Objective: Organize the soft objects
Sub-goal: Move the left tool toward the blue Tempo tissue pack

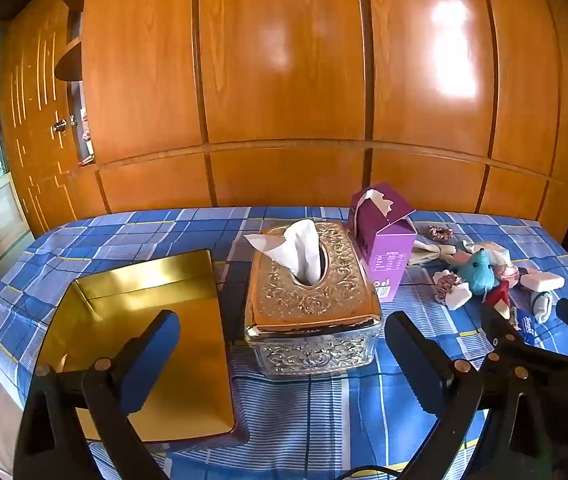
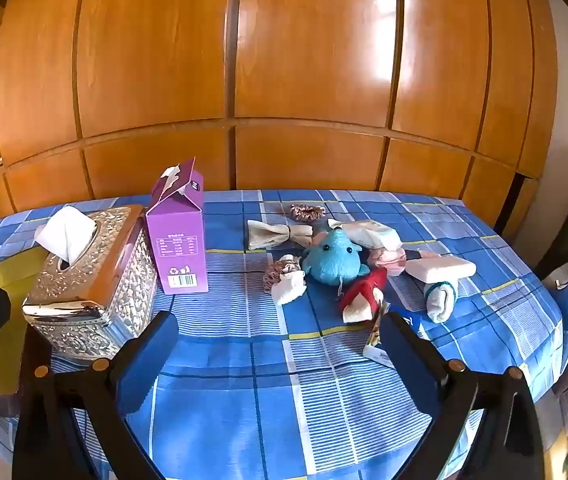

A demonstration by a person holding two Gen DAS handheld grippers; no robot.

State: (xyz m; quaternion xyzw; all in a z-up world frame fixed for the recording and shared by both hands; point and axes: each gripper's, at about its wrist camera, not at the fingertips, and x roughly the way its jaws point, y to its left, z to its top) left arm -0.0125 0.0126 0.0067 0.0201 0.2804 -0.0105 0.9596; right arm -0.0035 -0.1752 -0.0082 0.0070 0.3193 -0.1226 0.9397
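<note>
Not started, by look: gold tray (image 1: 187, 360) bare, blue plush (image 2: 334, 258) plus socks, scrunchies piled on table (image 2: 243, 400). Left tongs (image 1: 281, 358), right tongs (image 2: 277, 358) both spread, holding nothing.

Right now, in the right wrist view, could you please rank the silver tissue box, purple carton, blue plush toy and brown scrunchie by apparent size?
1. Silver tissue box, though it sits nearest the camera.
2. Purple carton.
3. Blue plush toy.
4. Brown scrunchie, farthest back.

Glossy wooden wardrobe (image 2: 284, 60) behind blue-checked tablecloth (image 2: 243, 380), sunlit glare
</note>
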